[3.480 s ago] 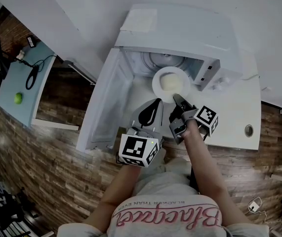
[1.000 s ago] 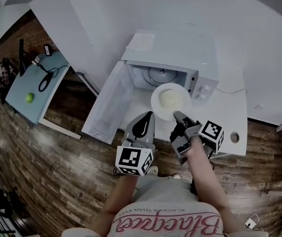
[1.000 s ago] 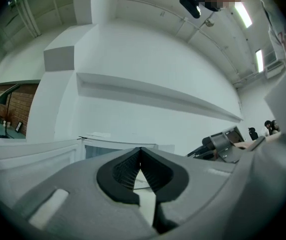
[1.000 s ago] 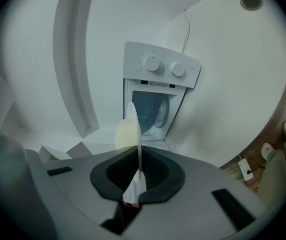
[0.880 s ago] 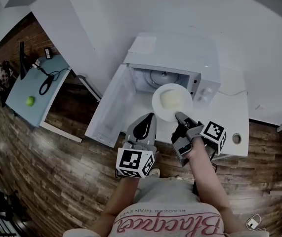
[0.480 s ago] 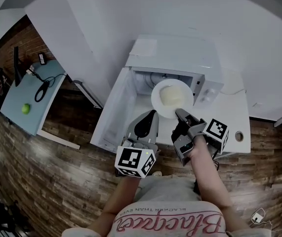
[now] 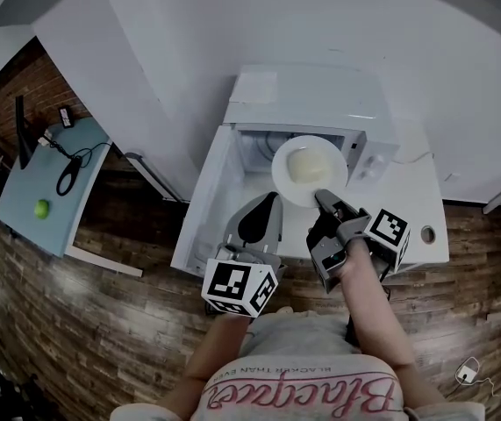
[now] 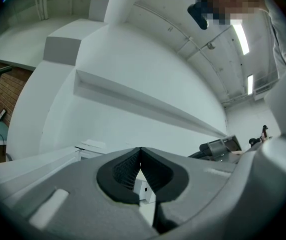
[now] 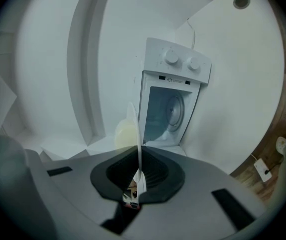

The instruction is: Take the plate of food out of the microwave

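The plate [image 7: 310, 171], with a pale mound of food [image 7: 305, 164] at its middle, was held in the air at the mouth of the microwave [image 7: 311, 103], seemingly just in front of the open cavity and clear of its floor. It was gripped only at its near rim by the right claw [image 7: 322, 198], whose jaws were closed tightly on the thin edge. The left claw [image 7: 268, 202] was pressed fully together on nothing, just to the left of the plate and not touching it. With a single pinch at one edge, the far side was judged likely to sag, so the plate would best be drawn steadily toward the near side and held level so that the food was not tipped off. The open door [image 7: 211, 204] at the left was to be given room. The bare bench [image 7: 417, 209] to the right of the microwave was judged a fit place for setting down, and the left claw could be slid under the rim as a prop.
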Demonstrator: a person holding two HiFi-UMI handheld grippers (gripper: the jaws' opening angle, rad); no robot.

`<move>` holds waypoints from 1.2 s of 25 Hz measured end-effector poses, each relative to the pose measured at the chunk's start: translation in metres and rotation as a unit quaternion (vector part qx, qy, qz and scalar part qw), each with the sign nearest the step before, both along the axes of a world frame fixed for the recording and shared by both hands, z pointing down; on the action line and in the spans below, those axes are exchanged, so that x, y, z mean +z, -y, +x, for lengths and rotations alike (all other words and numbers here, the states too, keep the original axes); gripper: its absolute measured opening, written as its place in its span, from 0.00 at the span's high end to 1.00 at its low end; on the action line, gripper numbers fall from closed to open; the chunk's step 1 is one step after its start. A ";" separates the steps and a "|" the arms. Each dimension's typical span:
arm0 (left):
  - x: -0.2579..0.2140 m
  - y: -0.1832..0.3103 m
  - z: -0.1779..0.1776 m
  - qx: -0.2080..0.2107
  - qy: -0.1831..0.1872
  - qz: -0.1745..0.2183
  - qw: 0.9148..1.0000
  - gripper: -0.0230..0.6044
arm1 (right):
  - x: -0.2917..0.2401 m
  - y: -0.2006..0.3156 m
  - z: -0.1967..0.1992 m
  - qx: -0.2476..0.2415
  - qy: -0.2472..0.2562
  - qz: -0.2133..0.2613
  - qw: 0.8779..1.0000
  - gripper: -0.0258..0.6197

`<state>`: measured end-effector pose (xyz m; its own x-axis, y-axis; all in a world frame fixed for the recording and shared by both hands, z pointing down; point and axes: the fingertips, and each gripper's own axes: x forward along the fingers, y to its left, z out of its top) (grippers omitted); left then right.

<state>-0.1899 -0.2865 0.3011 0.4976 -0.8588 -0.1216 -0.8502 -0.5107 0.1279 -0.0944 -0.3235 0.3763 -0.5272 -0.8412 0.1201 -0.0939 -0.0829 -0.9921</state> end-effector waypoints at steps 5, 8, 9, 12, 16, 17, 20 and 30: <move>0.001 0.004 0.004 -0.001 -0.011 -0.005 1.000 0.95 | 0.001 0.002 0.004 -0.004 -0.006 -0.005 1.000 0.93; -0.001 0.008 0.009 -0.008 -0.013 -0.007 1.000 0.95 | -0.001 0.005 0.010 -0.006 -0.005 -0.006 1.000 0.93; -0.001 0.009 0.010 -0.010 -0.013 -0.007 1.000 0.95 | -0.002 0.007 0.012 -0.006 -0.004 -0.004 1.000 0.93; -0.002 0.015 0.014 -0.018 -0.015 -0.008 1.000 0.95 | -0.006 0.012 0.018 -0.006 0.000 0.000 1.000 0.93; -0.005 0.020 0.026 -0.024 -0.016 -0.006 1.000 0.95 | -0.008 0.016 0.029 -0.010 0.006 0.002 1.000 0.93; -0.006 0.020 0.028 -0.024 -0.016 -0.005 1.000 0.95 | -0.009 0.017 0.031 -0.011 0.005 0.003 1.000 0.93; -0.007 0.020 0.035 -0.028 -0.016 -0.004 0.999 0.95 | -0.011 0.018 0.035 -0.017 0.002 0.004 1.000 0.93; -0.003 0.024 0.042 -0.038 -0.017 -0.009 0.999 0.95 | -0.001 0.019 0.038 -0.033 -0.008 -0.009 0.999 0.93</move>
<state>-0.1474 -0.3108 0.2977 0.4262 -0.8963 -0.1221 -0.8817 -0.4418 0.1658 -0.0568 -0.3425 0.3749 -0.5797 -0.8020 0.1440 -0.1159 -0.0938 -0.9888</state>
